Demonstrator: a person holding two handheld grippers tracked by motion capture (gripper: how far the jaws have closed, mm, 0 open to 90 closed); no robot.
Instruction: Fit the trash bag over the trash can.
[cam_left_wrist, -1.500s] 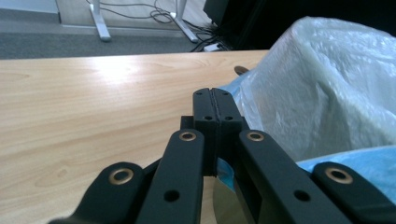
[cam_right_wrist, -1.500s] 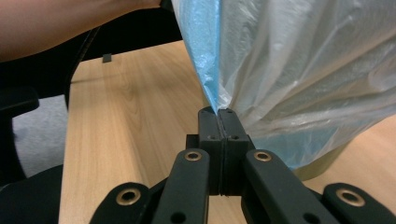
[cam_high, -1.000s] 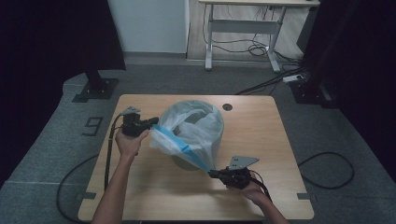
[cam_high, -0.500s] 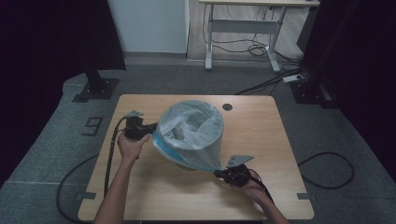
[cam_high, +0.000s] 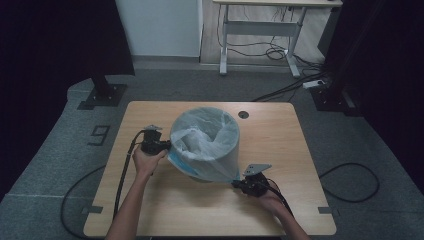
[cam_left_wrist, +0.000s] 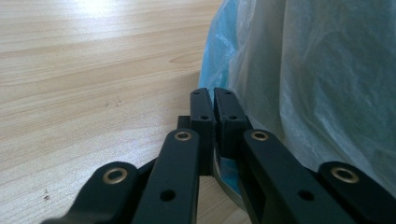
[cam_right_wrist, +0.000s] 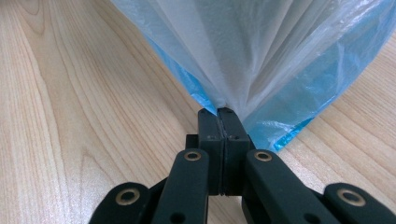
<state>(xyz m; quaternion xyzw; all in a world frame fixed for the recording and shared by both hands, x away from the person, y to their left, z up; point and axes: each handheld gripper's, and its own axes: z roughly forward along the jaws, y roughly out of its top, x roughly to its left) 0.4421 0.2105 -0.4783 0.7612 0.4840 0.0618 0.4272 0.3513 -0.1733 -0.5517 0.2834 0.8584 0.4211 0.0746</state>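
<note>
Where the wooden table (cam_high: 280, 150) is lit from above, a translucent plastic bag (cam_high: 212, 150) with blue-tinted edges stands draped over a round bin near the middle, its mouth open upward. Left tongs (cam_high: 167, 146) at the bag's left side, low down; in the left gripper view the two black jaws sit almost together with a sliver of blue film between them (pinching the bag's edge (cam_left_wrist: 219, 60)). Right tongs (cam_high: 235, 183) at the bag's lower right corner; in the right gripper view the jaws are pressed together on a gathered fold (cam_right_wrist: 219, 100), film fanning out taut above. Both hands rest low over the table
</note>
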